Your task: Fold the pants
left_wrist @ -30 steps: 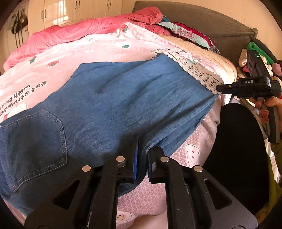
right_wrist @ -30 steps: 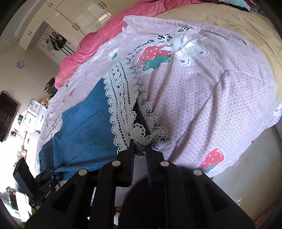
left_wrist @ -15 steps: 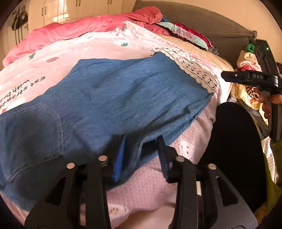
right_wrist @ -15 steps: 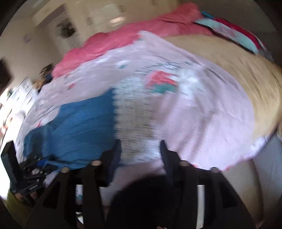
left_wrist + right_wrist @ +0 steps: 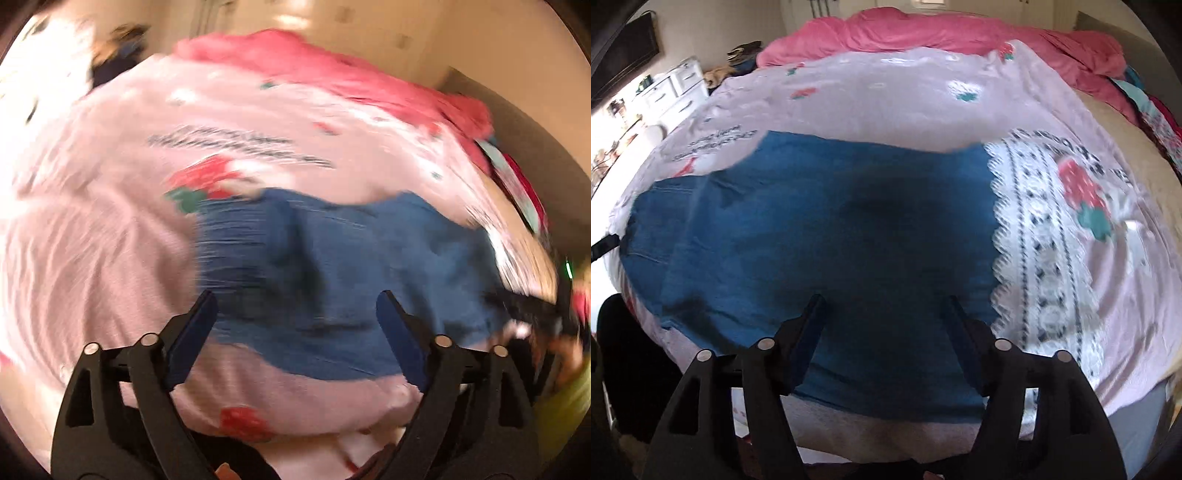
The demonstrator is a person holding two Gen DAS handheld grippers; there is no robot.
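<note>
The blue denim pants (image 5: 827, 221) lie flat on the bed, with a white lace hem (image 5: 1034, 251) at their right end. My right gripper (image 5: 884, 310) is open and empty, above the pants' near edge. The left wrist view is blurred; the pants (image 5: 351, 266) lie ahead of my left gripper (image 5: 293, 314), which is wide open and empty. The other gripper (image 5: 532, 306) shows dimly at the right edge of that view.
A pink strawberry-print quilt (image 5: 923, 92) covers the bed under the pants. A pink blanket (image 5: 960, 29) is bunched at the far side. White drawers (image 5: 672, 88) stand far left. A dark leg (image 5: 624, 354) is at the near left.
Both grippers opened wide and let go of the pants. The left swung left, now blurred; the right moved left from the lace hem to over the denim.
</note>
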